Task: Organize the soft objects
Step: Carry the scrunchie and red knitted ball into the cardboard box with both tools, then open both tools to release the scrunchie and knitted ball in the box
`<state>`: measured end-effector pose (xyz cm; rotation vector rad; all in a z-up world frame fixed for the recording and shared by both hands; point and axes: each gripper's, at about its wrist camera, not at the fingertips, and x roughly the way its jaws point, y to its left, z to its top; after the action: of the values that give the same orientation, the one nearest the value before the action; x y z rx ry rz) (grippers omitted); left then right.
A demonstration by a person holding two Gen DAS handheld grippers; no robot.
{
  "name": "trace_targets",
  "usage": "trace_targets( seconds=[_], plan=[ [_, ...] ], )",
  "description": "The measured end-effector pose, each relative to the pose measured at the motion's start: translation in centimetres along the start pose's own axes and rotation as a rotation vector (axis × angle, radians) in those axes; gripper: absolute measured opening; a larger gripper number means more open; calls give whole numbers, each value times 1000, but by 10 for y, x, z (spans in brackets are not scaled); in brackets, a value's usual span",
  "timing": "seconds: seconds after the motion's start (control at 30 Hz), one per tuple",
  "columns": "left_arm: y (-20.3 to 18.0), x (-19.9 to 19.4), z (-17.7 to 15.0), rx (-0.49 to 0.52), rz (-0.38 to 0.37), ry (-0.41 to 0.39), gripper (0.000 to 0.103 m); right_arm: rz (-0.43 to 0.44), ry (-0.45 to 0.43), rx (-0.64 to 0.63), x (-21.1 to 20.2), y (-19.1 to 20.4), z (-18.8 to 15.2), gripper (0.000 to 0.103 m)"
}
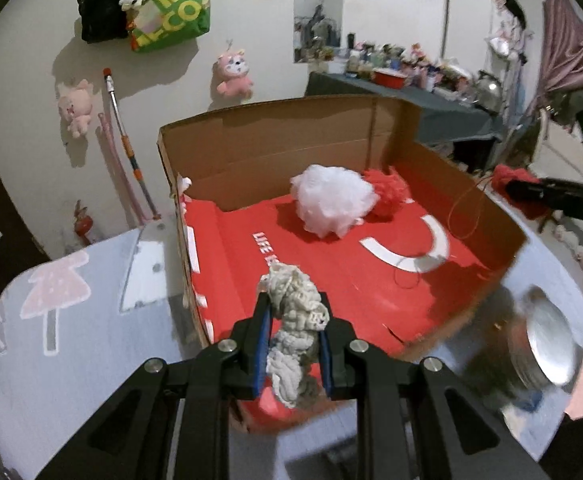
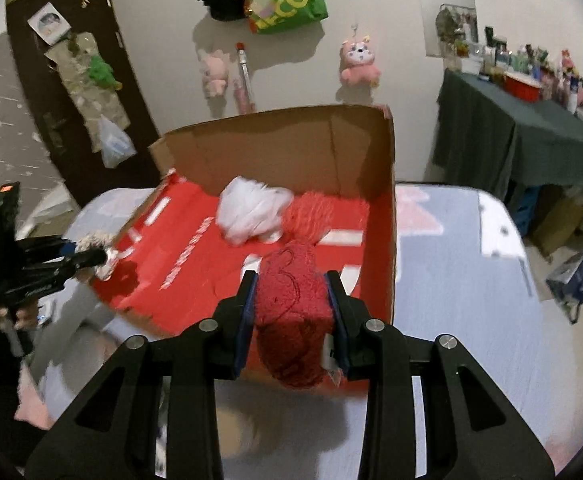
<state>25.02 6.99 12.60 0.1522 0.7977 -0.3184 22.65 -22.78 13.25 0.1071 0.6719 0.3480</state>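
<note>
My left gripper (image 1: pixel 294 312) is shut on a cream knitted bundle (image 1: pixel 297 332) and holds it above the near edge of an open cardboard box (image 1: pixel 275 140) with a red floor. A white mesh puff (image 1: pixel 331 204) and a red fluffy ball (image 1: pixel 387 192) lie at the back of the box. My right gripper (image 2: pixel 291 284) is shut on a dark red yarn ball (image 2: pixel 291 312) above the box's near right corner (image 2: pixel 387 280). The puff (image 2: pixel 251 212) and red ball (image 2: pixel 315 212) also show in the right wrist view. The left gripper with its cream bundle (image 2: pixel 95 246) appears at left there.
The box sits on a table with a pale blue printed cloth (image 1: pixel 71 320). A shiny metal tin (image 1: pixel 543 344) stands right of the box. Plush toys and bags hang on the wall behind. A cluttered table with a dark cloth (image 2: pixel 511 140) stands at the right.
</note>
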Motion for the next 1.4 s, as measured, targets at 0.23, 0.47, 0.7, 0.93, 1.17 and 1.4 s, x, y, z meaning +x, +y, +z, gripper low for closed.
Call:
trace_targets(
  seconds=[0.23, 0.47, 0.7, 0.93, 1.17, 1.4],
  plan=[
    [-3, 50, 24, 3, 64, 108, 22, -155, 141, -11, 70, 5, 22, 32],
    [-11, 89, 38, 55, 134, 190, 22, -242, 291, -33, 122, 0, 28, 32],
    [-5, 120, 46, 58, 183, 259, 22, -279, 362, -52, 153, -2, 35, 32],
    [0, 130, 44, 58, 193, 266, 23, -292, 374, -62, 169, -9, 37, 33],
    [1, 131, 45, 47, 187, 265, 25, -302, 393, -95, 176, -8, 33, 34],
    [2, 133, 48, 39, 180, 267, 27, -302, 400, -113, 179, -6, 35, 43]
  ],
)
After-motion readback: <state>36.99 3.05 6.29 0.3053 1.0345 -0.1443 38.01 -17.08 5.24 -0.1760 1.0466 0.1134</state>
